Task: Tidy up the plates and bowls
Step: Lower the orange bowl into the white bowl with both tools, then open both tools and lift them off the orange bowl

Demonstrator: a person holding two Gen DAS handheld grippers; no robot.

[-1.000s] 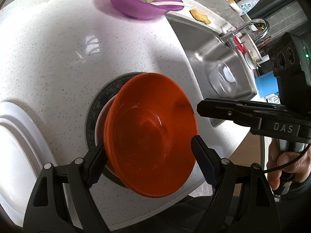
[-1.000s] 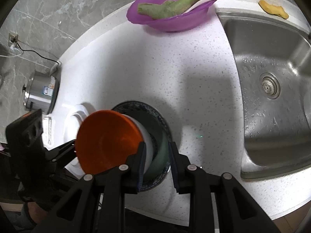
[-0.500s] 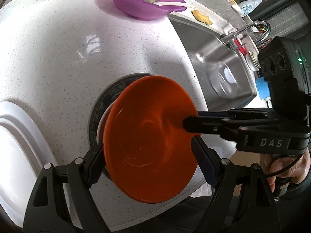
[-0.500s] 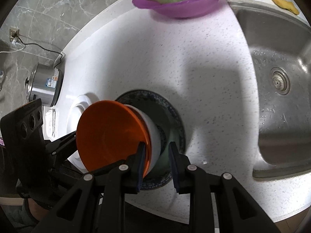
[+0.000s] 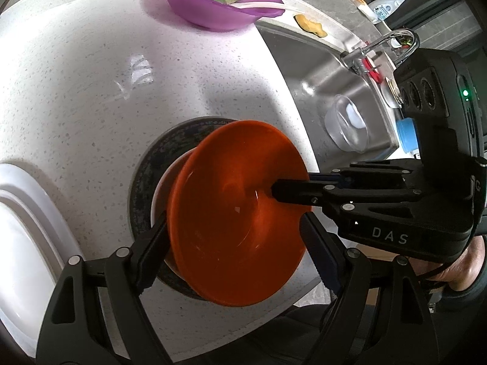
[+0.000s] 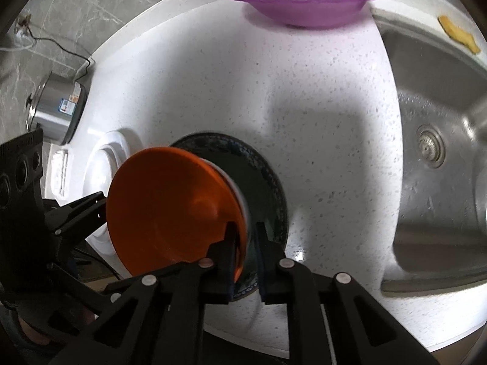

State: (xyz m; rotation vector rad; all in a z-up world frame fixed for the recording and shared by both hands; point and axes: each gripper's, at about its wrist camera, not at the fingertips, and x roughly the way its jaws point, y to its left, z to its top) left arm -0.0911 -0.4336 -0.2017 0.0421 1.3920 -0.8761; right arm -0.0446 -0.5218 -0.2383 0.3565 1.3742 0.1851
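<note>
orange bowl [image 5: 234,240]: tilted up on edge, mouth facing l camera, sitting in/against a white bowl [image 6: 240,196] that rests on a dark patterned plate [image 6: 271,188] on the white speckled counter [image 5: 91,91], near its front edge.
left gripper [image 5: 232,243]: fingers wide, one each side of the orange bowl's rim. near finger [image 5: 152,243] looks to touch the rim, far one sits just off it; can't tell if it really clamps, so i read it as bracketing, not gripping.
right gripper [image 6: 245,252]: jaws have just been closing, now narrow, pinched on the orange bowl's rim. one finger inside the bowl, other outside; whether the white bowl's rim is caught too, can't tell.
key relation: rim runs edge-on btw the r fingers, bowl body lies to the left of them in r view; r tip reaches in from the sink side in l view. r hand has the hold, l only flanks. my guess: next move is r lifting/tipping the orange bowl, l steadying.
risk (judgement): grip is on a thin rim only, bowl could pivot or drag the white bowl along.
other dishes: white plate [image 5: 21,228] at counter's left; purple bowl [image 6: 304,3] w/ green veg at the back, well apart.
sink [image 6: 441,152]: right of the stack, clear cup [image 5: 347,127] in it.
writing: "das" on the r gripper body; small label on a steel pot [image 6: 57,106], unreadable.
</note>
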